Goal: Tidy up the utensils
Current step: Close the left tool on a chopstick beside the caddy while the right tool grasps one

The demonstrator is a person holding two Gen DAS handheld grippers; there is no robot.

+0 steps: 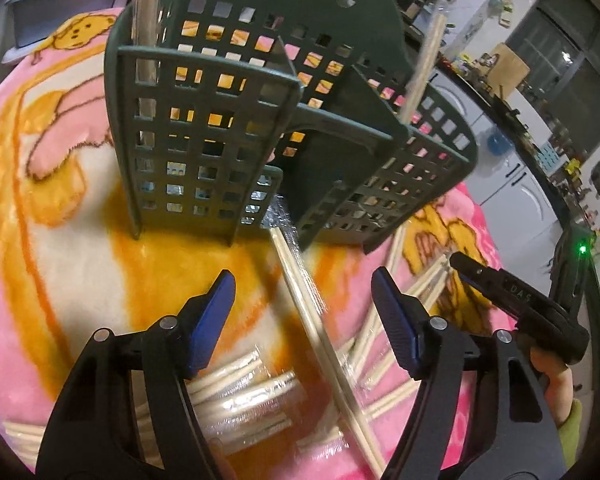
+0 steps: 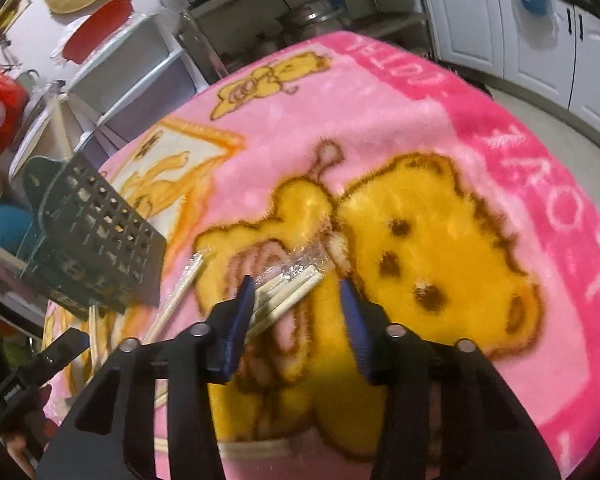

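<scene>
- The dark green plastic utensil holder [image 1: 228, 128] with square-holed walls and several compartments stands upright at the far side of the pink fleece blanket [image 1: 60, 208] printed with yellow cartoon bears.
- One pale wooden chopstick pair [image 1: 148, 20] stands in the holder's far left compartment; another [image 1: 420, 76] leans in a right compartment.
- Loose cellophane-wrapped wooden chopsticks [image 1: 244, 392] lie scattered on the blanket just near of the holder.
- A single wrapped chopstick pair [image 1: 320, 332] lies diagonally from the holder's foot toward the near edge.
- The left gripper [image 1: 304, 292], black with blue pads, is released: its fingers straddle that diagonal pair with clear gaps on both sides.
- The right gripper [image 2: 300, 300] hovers over a wrapped chopstick bundle [image 2: 292, 284] lying on the yellow bear; its left pad [image 2: 240, 312] is at the bundle's edge, its right pad apart from it, so nothing is grasped.
- In the right wrist view the holder sits far left, well apart from that bundle.
</scene>
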